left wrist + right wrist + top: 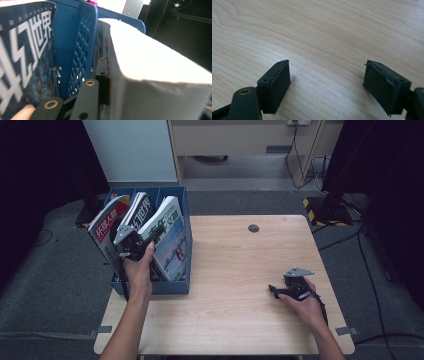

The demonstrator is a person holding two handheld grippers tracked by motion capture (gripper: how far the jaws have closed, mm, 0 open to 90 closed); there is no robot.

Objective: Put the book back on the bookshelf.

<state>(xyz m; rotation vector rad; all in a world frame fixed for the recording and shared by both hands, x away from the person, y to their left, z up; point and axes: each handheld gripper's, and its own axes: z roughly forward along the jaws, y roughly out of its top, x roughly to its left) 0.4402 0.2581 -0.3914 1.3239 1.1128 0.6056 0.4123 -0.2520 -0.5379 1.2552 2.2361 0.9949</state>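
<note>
A blue file rack [175, 287] stands at the table's left edge with three compartments, each holding a magazine. My left gripper [150, 239] reaches into the right compartment and is shut on the thick magazine with green characters [170, 227]. In the left gripper view one black finger [102, 80] presses flat against that magazine's white page block [155, 65]; the other finger is hidden behind it. A perforated blue divider [80, 45] and a dark-covered magazine [25, 55] stand just left of the grip. My right gripper [272, 290] rests low over the bare wooden table [324, 30], open [327, 85], holding nothing.
The wooden table [230, 260] has a small round grommet [253, 228] near its far edge. Grey carpet, cables and dark equipment surround it. A red-and-white magazine [107, 225] leans out of the rack's left compartment.
</note>
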